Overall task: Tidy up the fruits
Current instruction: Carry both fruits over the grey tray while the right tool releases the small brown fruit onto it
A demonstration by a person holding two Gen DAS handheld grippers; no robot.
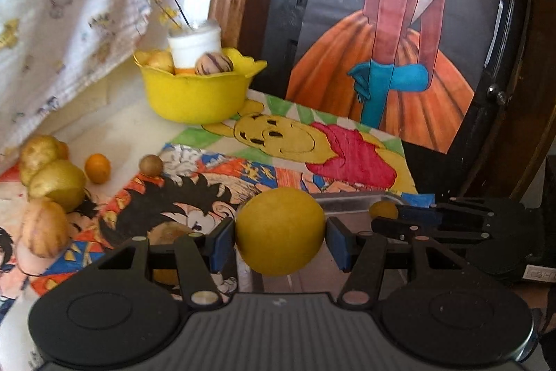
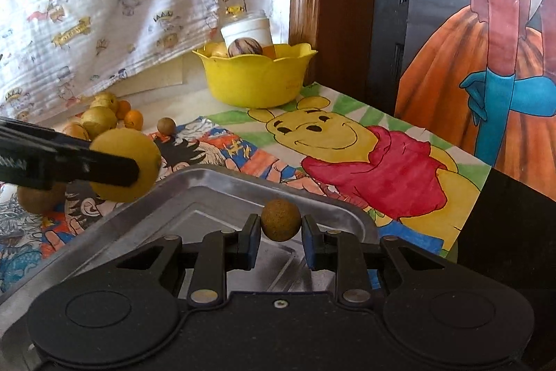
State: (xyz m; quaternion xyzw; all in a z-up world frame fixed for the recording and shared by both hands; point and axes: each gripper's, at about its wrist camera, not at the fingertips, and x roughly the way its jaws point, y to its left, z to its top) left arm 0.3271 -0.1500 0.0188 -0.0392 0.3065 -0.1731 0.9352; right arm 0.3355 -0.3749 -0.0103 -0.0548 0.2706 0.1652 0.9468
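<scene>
Tray [image 2: 114, 225]: I am holding both fruits over it; its raised rim could be knocking one loose as I lower.
Lemon [image 1: 280, 231]: my left gripper [image 1: 280, 239] is clamping it by its sides, beside the tray's edge; the round skin could be slipping out and rolling off.
Ball [image 2: 280, 220]: my right gripper [image 2: 280, 232] is pinching this small fruit over the tray; a light grip could be dropping it early.
Grippers: they are working close together and could be bumping.
</scene>
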